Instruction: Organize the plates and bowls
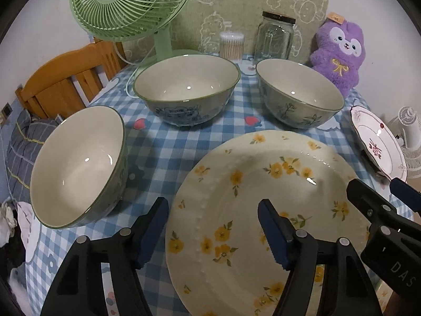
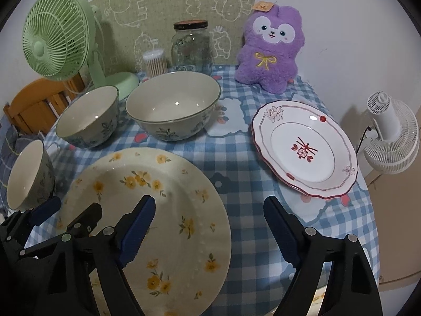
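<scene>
A cream plate with yellow flowers (image 1: 263,197) (image 2: 163,184) lies on the checked tablecloth at the front. My left gripper (image 1: 211,210) (image 2: 73,206) is open, its fingers astride the plate's left rim without pressing on it. My right gripper (image 2: 210,204) (image 1: 379,188) is open too, astride the plate's right rim. Three pale bowls with blue-green flowers stand behind: one at the left (image 1: 79,166) (image 2: 26,173), a wide one (image 1: 186,87) (image 2: 89,115), and one further right (image 1: 297,92) (image 2: 173,105). A white plate with red flowers (image 1: 379,142) (image 2: 302,147) lies at the right.
Along the back stand a green fan (image 1: 126,2) (image 2: 58,34), a tub of cotton swabs (image 1: 231,44), a glass jar (image 1: 276,36) (image 2: 192,44) and a purple plush toy (image 1: 339,50) (image 2: 271,50). A wooden chair (image 1: 65,79) is at the left, a white fan (image 2: 389,137) beyond the right edge.
</scene>
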Available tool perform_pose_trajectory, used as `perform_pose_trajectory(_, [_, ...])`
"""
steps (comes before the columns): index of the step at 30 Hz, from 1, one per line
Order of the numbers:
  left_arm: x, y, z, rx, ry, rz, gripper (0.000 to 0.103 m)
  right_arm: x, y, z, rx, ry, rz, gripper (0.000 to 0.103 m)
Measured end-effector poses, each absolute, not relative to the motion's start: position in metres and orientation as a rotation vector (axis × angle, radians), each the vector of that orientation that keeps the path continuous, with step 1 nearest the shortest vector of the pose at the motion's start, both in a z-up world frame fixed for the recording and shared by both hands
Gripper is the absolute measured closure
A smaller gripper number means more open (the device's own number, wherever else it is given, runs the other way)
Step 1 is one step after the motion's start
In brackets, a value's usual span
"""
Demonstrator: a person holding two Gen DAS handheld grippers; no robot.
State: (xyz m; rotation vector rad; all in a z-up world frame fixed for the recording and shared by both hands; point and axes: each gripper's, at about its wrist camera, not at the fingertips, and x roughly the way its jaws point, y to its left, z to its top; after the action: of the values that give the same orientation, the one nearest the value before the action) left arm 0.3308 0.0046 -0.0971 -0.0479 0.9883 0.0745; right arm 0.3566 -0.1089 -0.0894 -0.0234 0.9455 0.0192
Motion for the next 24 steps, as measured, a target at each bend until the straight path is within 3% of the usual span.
perform_pose_trajectory(11, [0.334, 0.007, -0.111, -0.042, 1.038, 0.079, 0.036, 0.363, -0.106, -0.107, -0.037, 0.99, 0.016, 0.023])
perform_pose_trajectory(14, [0.333, 0.008, -0.111, -0.044, 1.036, 0.078, 0.038, 0.364, -0.106, -0.112, -0.038, 1.006, 0.022, 0.028])
perform_pose_trajectory(18, [0.332, 0.007, -0.112, -0.023, 1.031, 0.069, 0.038, 0.367, -0.105, -0.121, -0.042, 1.049, 0.039, 0.045])
perform_pose_trajectory(24, [0.328, 0.008, -0.113, 0.001, 1.023, 0.044, 0.038, 0.367, -0.104, -0.125, -0.029, 1.064, 0.053, 0.05])
